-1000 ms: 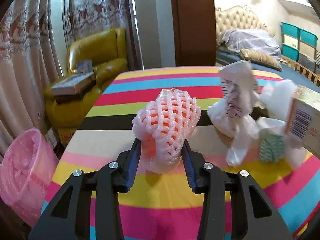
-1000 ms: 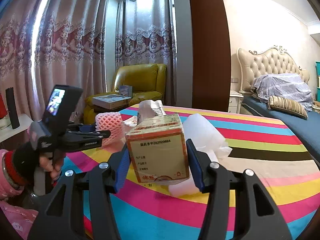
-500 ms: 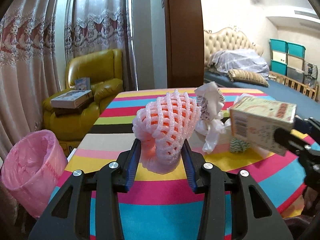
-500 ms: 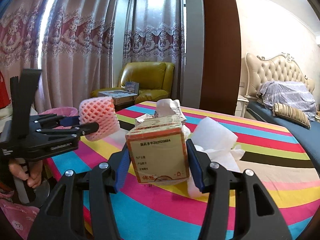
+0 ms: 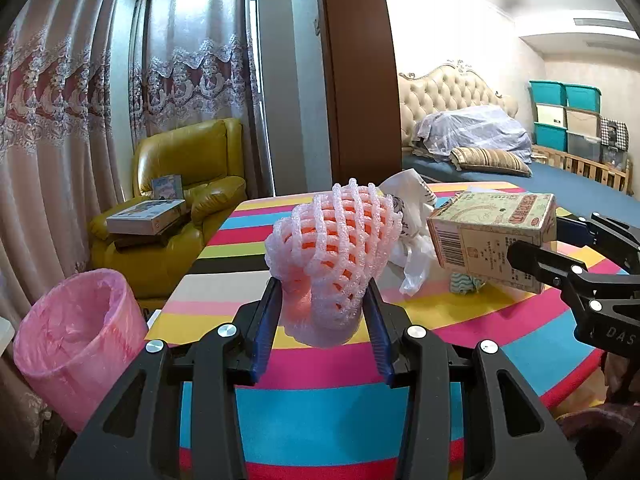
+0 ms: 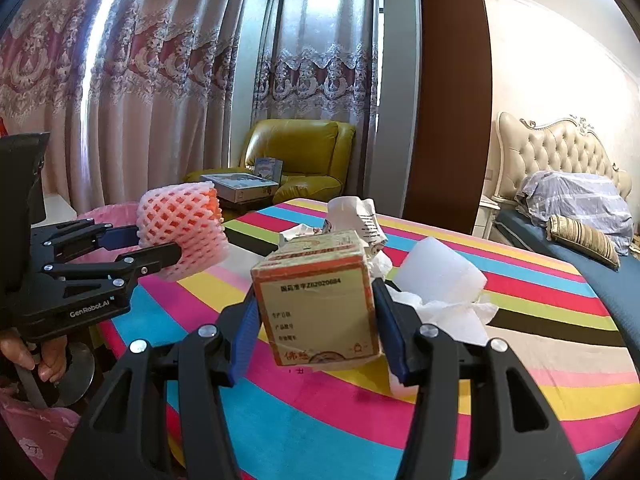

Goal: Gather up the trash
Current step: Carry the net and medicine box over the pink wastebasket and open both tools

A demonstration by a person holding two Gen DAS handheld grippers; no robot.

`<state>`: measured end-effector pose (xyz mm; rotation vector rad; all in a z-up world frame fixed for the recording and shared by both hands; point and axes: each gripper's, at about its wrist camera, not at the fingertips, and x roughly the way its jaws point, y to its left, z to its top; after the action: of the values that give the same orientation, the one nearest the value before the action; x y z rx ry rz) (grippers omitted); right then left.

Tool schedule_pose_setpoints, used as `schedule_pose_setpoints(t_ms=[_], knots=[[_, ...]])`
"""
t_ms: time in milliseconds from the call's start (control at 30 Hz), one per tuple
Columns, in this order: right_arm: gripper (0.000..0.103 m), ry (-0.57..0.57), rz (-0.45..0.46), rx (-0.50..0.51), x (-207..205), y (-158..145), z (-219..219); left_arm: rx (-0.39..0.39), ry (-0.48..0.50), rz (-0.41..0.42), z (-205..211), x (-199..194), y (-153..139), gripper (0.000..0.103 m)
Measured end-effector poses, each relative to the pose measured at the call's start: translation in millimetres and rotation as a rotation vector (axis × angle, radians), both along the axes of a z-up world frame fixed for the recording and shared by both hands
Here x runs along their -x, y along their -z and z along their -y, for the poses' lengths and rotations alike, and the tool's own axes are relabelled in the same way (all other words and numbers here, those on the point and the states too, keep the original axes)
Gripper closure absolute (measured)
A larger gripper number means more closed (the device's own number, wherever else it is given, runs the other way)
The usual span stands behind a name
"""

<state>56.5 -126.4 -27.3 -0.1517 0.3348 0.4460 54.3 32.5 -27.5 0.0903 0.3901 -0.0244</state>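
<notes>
I have the foam net (image 5: 334, 256) clamped in my left tongs (image 5: 324, 316), held clear above the striped worktop (image 5: 320, 412) in the centre of the left view. My right tongs (image 6: 316, 334) pinch a carton (image 6: 318, 300) by its sides, also lifted off the cloth. The pink-lined bin (image 5: 78, 340) stands at lower left of the left view, below the worktop's edge and well apart from both loads. More trash remains on the worktop: a crumpled bag (image 5: 412, 236) behind the net and a white foam wad (image 6: 438, 274) just right of the carton.

The net is soft and squashes, so I judge it could spring out of the grip on a fast swing. The carton rides close to the net in the left view; crossing both tongs toward the bin together risks a knock. A high release could miss the rim.
</notes>
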Motion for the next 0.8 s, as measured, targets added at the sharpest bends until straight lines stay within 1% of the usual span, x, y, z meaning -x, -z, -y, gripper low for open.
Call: schedule_pose_setpoints(t_ms=[367, 633, 800], knots=[[0.052, -0.035, 0.014, 0.041, 1, -6, -18, 0.0, -0.043, 0.033, -18, 17, -3, 0.063], [0.052, -0.108, 0.029, 0.082, -5, -17, -50, 0.018, -0.119, 0.075, -53, 35, -11, 0.063], [0.051, -0.187, 0.023, 0.082, -13, -28, -83, 0.03, -0.187, 0.086, -83, 48, -12, 0.063]])
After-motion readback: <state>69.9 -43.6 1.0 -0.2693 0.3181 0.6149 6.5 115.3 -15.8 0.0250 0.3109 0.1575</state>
